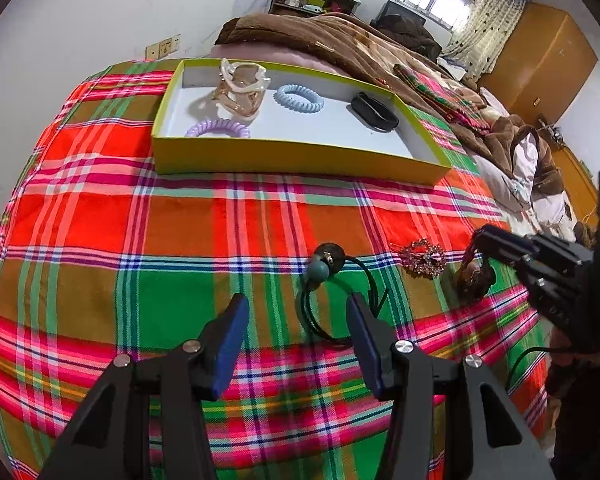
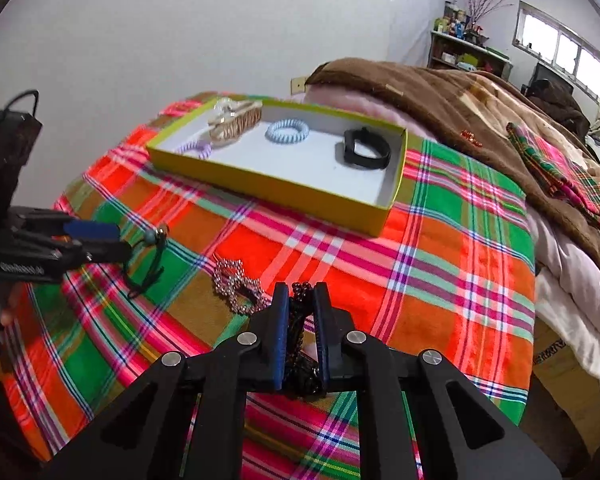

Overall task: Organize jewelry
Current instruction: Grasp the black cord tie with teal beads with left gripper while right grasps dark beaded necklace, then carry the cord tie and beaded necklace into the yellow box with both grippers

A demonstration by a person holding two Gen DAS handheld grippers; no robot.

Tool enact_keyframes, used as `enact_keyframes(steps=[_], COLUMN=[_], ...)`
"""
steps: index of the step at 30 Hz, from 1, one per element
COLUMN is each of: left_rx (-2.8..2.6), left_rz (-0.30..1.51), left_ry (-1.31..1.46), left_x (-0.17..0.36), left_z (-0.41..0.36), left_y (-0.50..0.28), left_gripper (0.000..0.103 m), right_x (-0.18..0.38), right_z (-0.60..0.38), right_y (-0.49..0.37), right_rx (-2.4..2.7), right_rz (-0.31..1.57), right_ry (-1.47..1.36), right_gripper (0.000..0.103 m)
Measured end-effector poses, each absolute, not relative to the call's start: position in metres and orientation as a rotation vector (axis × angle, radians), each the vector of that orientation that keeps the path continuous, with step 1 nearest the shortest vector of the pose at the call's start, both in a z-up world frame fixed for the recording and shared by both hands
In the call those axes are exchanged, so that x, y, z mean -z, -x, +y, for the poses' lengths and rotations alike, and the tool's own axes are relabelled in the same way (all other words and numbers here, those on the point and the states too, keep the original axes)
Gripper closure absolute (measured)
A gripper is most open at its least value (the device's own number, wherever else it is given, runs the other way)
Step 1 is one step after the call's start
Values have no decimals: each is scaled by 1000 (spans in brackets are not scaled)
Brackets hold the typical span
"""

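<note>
- Step in hand, I'd say: pick-up of a loose piece, w/ drop into the yellow box (image 2: 260, 184) not yet done.
- Right claw (image 2: 300, 300) clamped nearly shut on a dark beaded piece (image 2: 300, 320); beads squeezed between the blue pads, a bit poking past the tips. From the left wrist view it hangs from the tips, low over the plaid cloth (image 1: 180, 240).
- Left claw (image 1: 298, 312) abt half open, holding nothing, poised over a black cord w/ beads (image 1: 324, 264) lying on the cloth.
- Sparkly brooch (image 1: 422, 262) lies between cord and beaded piece, untouched.
- Box sits farther back on the cloth; in it already: lilac coil tie (image 1: 220, 128), blue coil tie (image 1: 300, 98), black band (image 1: 374, 112), pale clips (image 1: 240, 88).
- Next calls for: carry beaded piece up over the near wall, find a bare patch of box floor, then release. Risk: dangling strand snags the rim.
</note>
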State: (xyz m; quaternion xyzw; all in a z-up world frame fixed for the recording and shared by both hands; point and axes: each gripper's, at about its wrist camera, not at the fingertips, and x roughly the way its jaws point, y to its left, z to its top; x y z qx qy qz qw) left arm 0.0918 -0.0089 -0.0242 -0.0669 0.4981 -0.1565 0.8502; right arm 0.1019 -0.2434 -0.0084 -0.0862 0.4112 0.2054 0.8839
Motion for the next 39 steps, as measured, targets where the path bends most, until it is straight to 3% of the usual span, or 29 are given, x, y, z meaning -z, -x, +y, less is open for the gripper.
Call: enact_keyframes(steps=[17, 19, 24, 27, 39], left_rx=[244, 237, 234, 257, 278], left_rz=[1012, 1002, 991, 990, 985], left_ry=[-91, -106, -121, -93, -35], left_x=[29, 30, 29, 29, 26], left_z=[-43, -45, -46, -43, -35], left_y=[-109, -109, -111, -111, -109], left_gripper=[51, 54, 79, 85, 88], right_x=[-13, -14, -18, -18, -19], right_z=[-271, -274, -277, -276, -274], right_y=[-98, -98, -97, -96, -95], right_rx=[-418, -416, -409, -412, -410], right_rz=[759, 752, 740, 738, 733], right_ry=[14, 2, -19, -22, -33], right_gripper=[93, 93, 93, 93, 93])
